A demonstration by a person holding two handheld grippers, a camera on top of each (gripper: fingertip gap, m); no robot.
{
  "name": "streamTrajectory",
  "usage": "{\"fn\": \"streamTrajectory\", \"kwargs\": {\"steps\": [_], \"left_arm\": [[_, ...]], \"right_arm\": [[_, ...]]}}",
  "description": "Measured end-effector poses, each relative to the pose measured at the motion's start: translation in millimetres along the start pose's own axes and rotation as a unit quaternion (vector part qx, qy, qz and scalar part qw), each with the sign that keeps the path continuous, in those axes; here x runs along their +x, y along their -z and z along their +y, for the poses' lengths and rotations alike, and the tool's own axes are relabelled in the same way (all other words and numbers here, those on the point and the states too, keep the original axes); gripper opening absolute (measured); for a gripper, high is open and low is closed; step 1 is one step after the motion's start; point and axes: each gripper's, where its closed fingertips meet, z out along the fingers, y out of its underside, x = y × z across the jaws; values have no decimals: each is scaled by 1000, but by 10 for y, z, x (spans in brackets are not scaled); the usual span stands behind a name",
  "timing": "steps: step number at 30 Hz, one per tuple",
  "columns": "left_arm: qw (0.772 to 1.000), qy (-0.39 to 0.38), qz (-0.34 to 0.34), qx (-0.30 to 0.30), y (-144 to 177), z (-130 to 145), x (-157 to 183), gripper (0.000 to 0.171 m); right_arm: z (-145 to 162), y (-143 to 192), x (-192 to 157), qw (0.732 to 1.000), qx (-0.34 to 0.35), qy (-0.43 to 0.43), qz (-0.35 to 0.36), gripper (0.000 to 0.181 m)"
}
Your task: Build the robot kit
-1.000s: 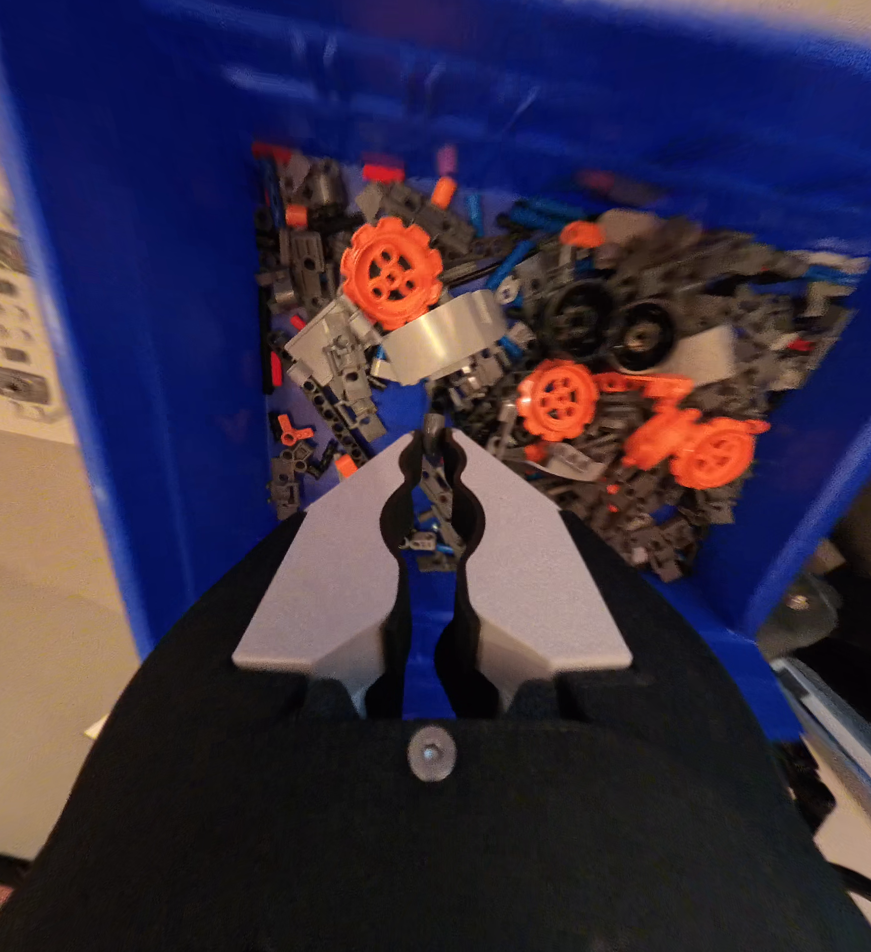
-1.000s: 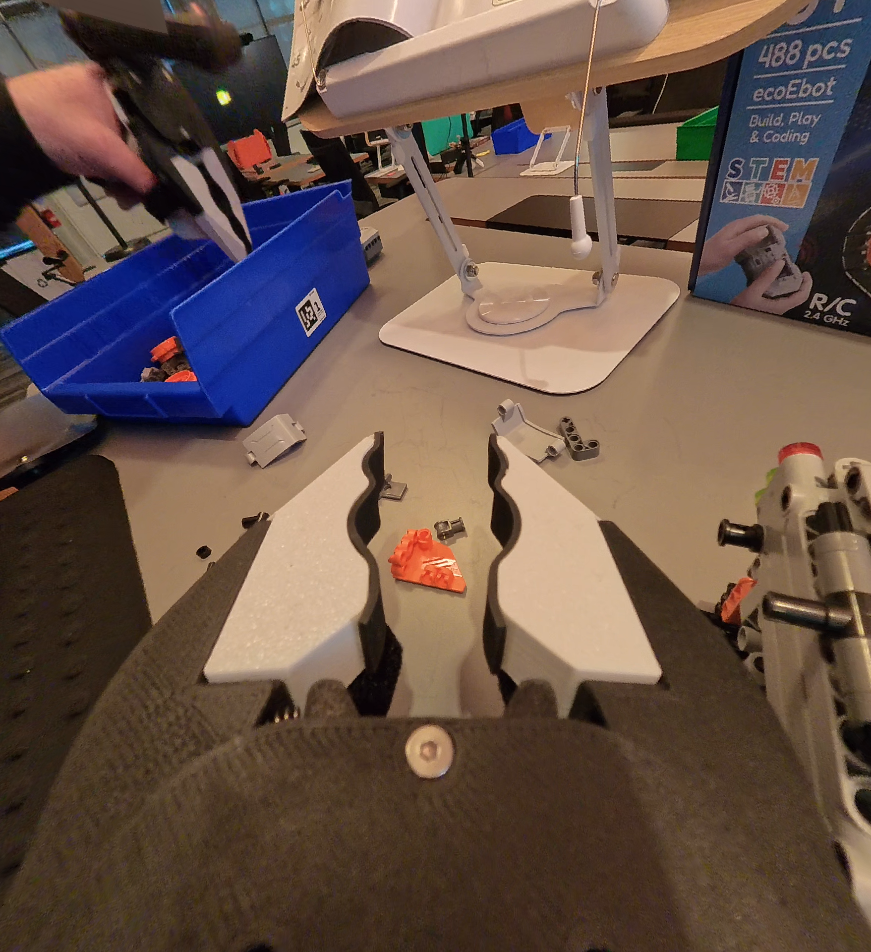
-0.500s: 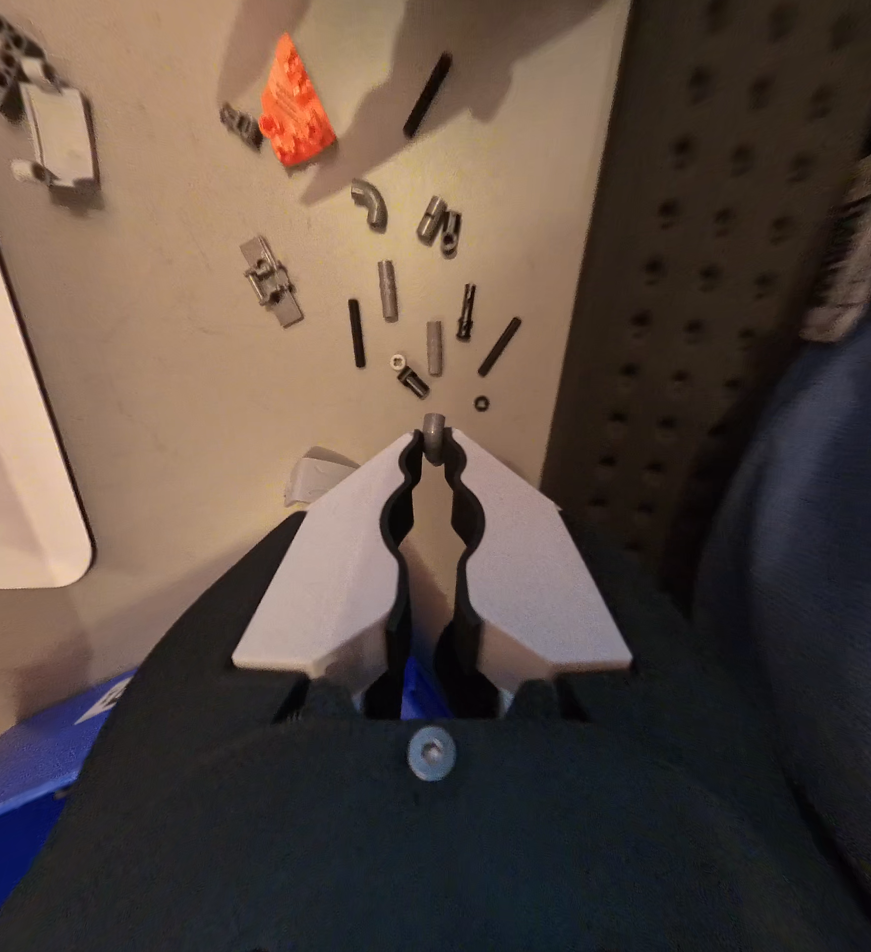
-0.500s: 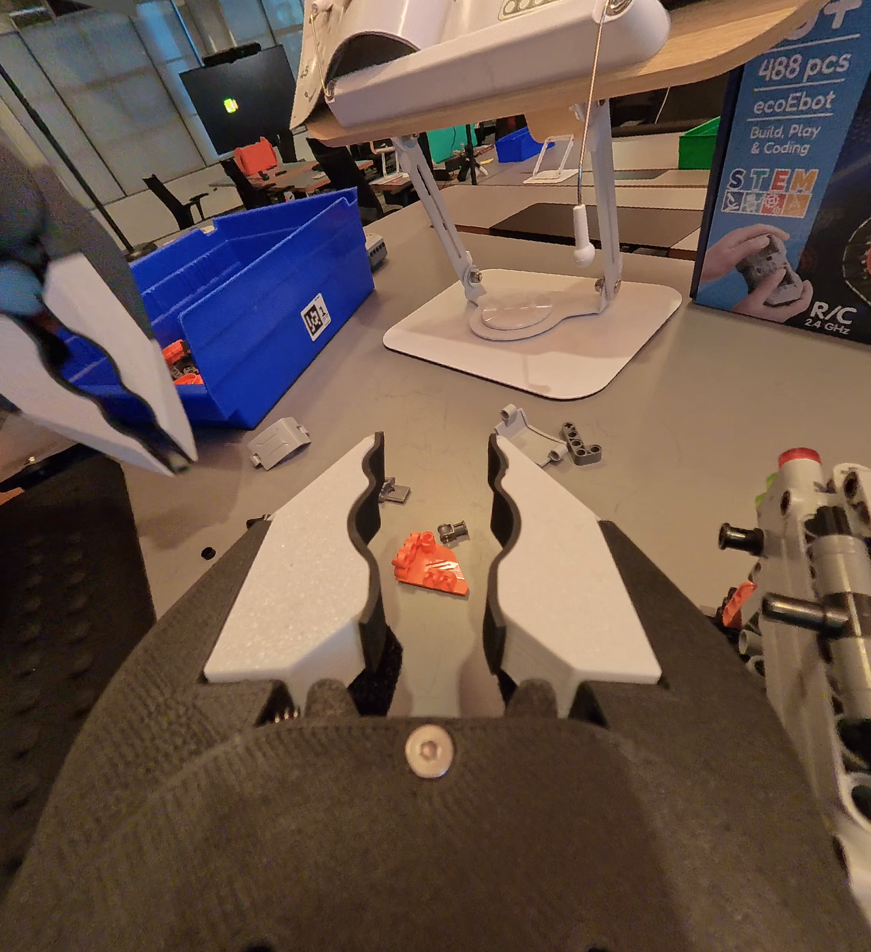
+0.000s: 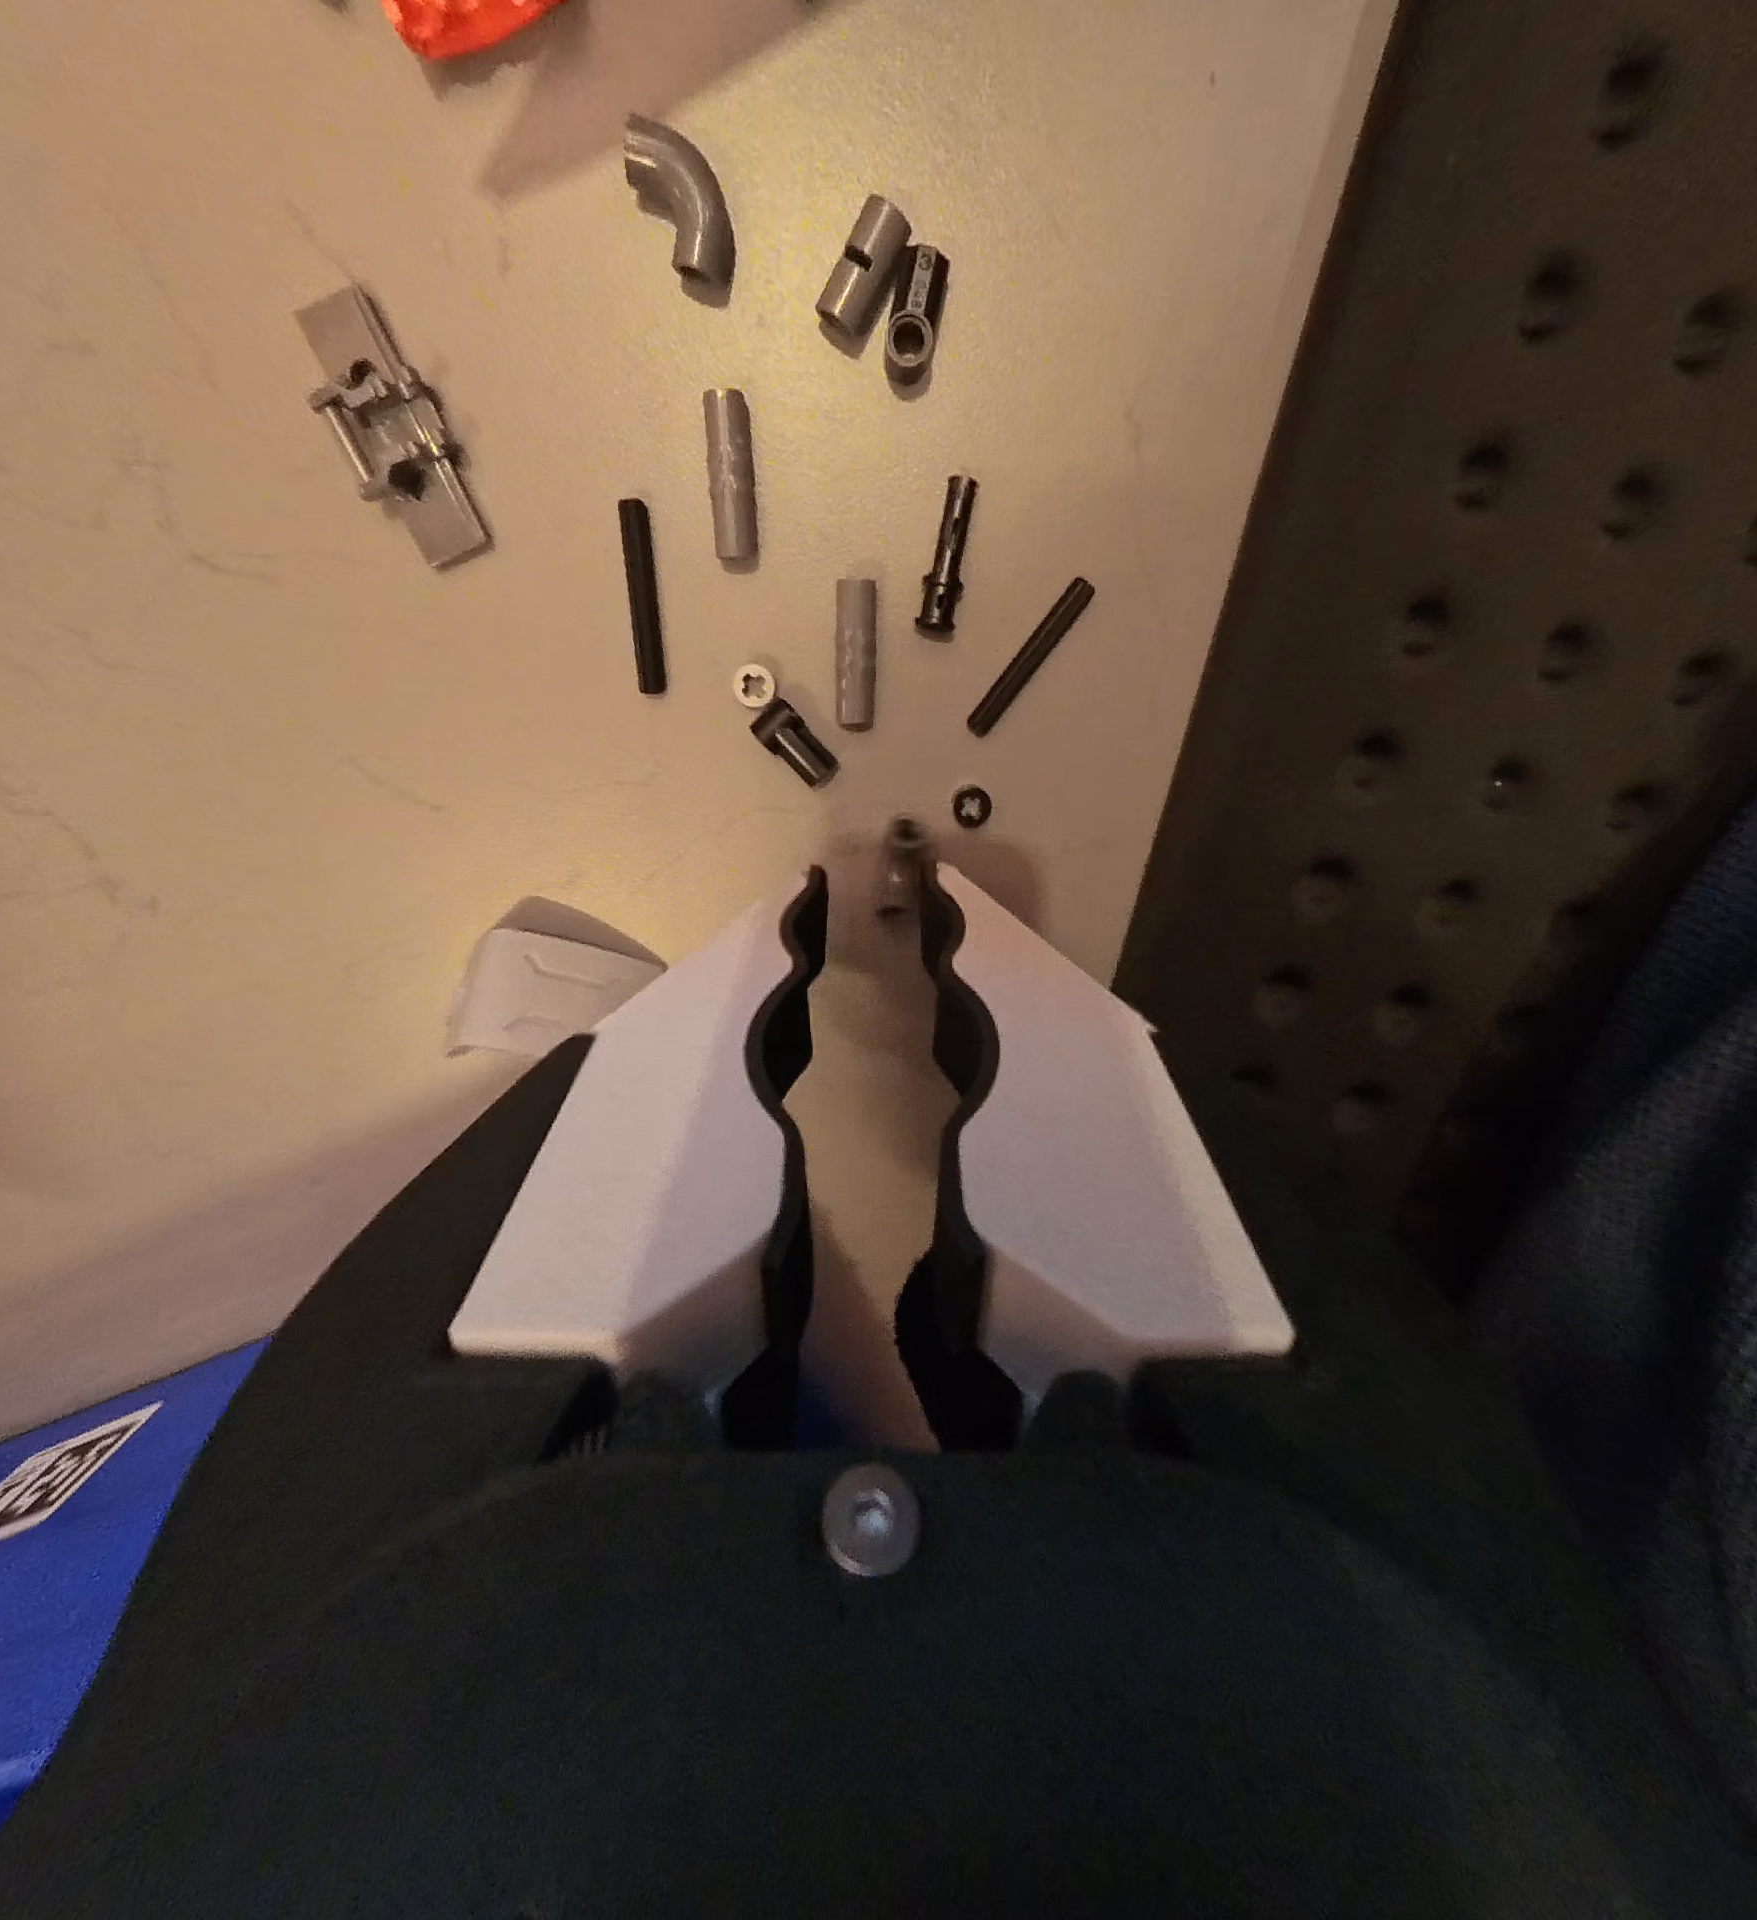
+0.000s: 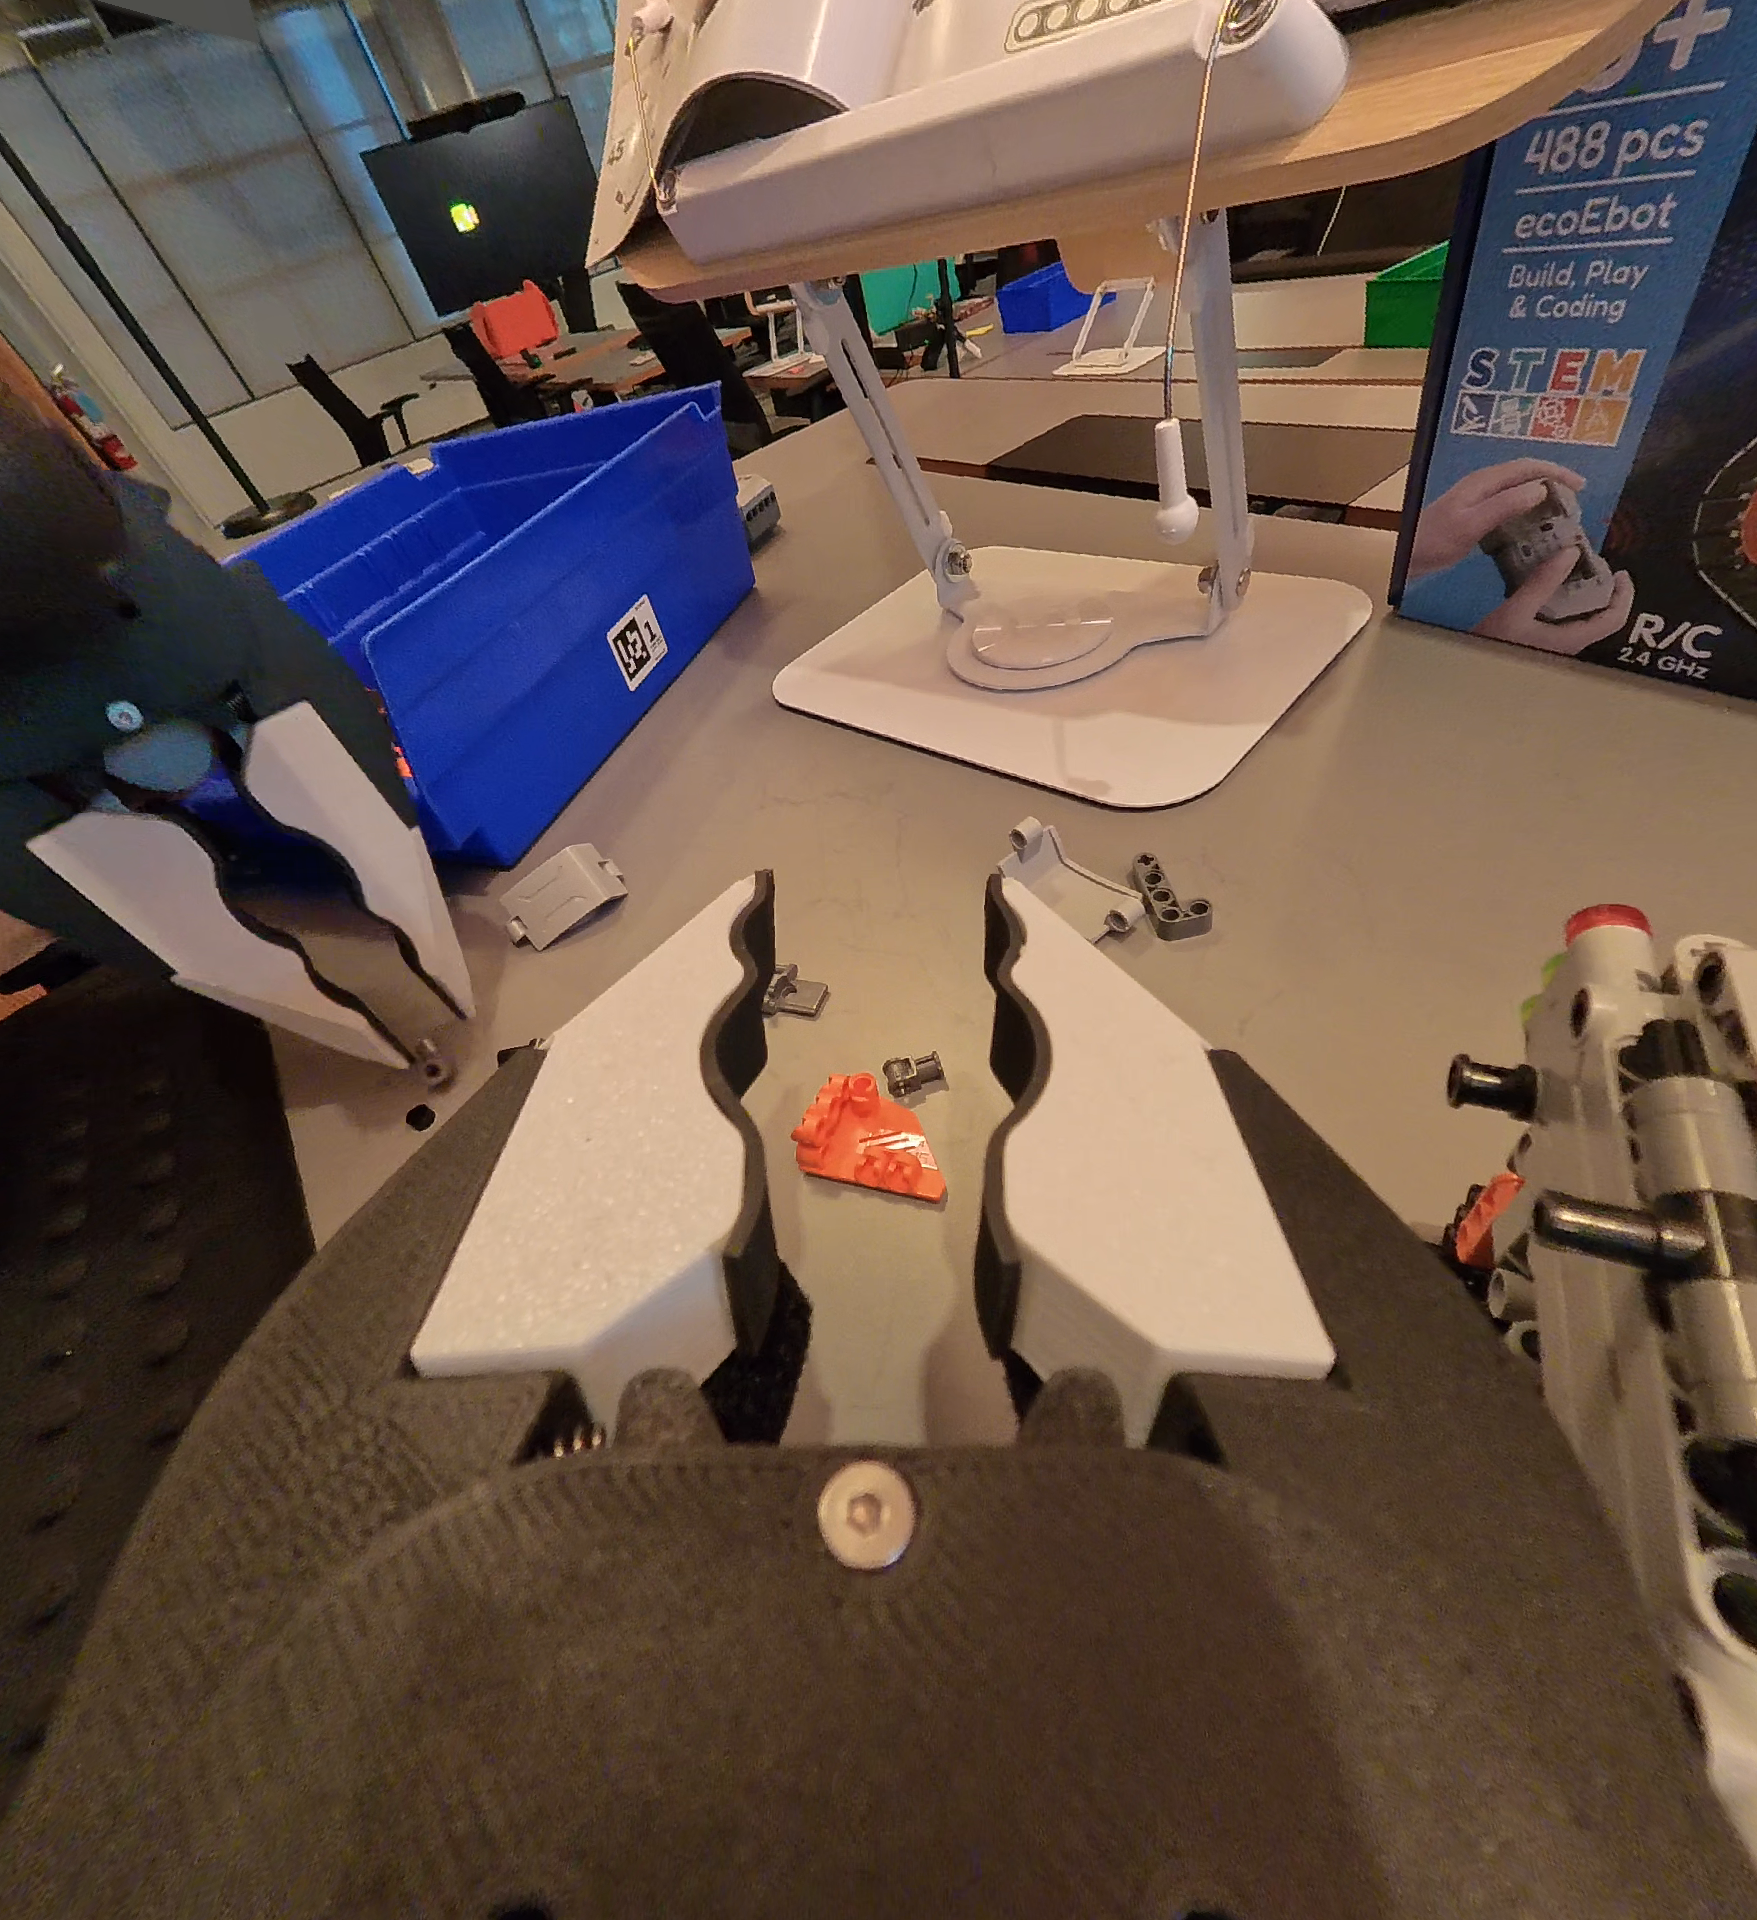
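The left gripper has matte black body, pale grey faceted fingers and black wavy inner pads; its jaws stand slightly apart, and a small dark grey connector sits at the tip of the right-hand finger, on or just above the smooth beige-grey desk; whether it is pinched I cannot tell; half a second ago the jaws were closed on it and held higher, and a second ago they were over the bin. Ahead of the tips lie small plastic parts: a black ring, a short black connector, a pale round bushing, two grey sleeves, two thin black axles, a ribbed black pin, a curved grey elbow tube and a flat grey hinged plate; a dimpled black mat runs along the right. The right gripper has the same build and has not moved; its jaws are wide and empty, above an orange wedge-shaped piece and a tiny dark connector. A glossy blue plastic bin stands on the desk at the left; only an orange sliver of its contents shows now, where orange wheels showed a second ago. A white lamp stand, a printed box and a grey-and-black built model are nearby.
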Motion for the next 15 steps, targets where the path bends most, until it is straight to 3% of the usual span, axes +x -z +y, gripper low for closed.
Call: {"fn": "streamTrajectory", "kwargs": {"steps": [3, 7, 10, 15], "left_arm": [[998, 7, 25, 52, 276, -96, -1, 14], [994, 25, 19, 101, 847, 51, -254, 12], [993, 71, -21, 88, 1237, 556, -765, 13], [976, 211, -50, -8, 1457, 1857, -1553, 25]], "right_arm": [[0, 0, 7, 1000, 0, -1, 1, 38], [9, -4, 12, 1000, -2, -2, 1, 38], [14, -10, 14, 1000, -3, -3, 0, 38], [21, -17, 15, 1000, -6, -3, 1, 38]]}}
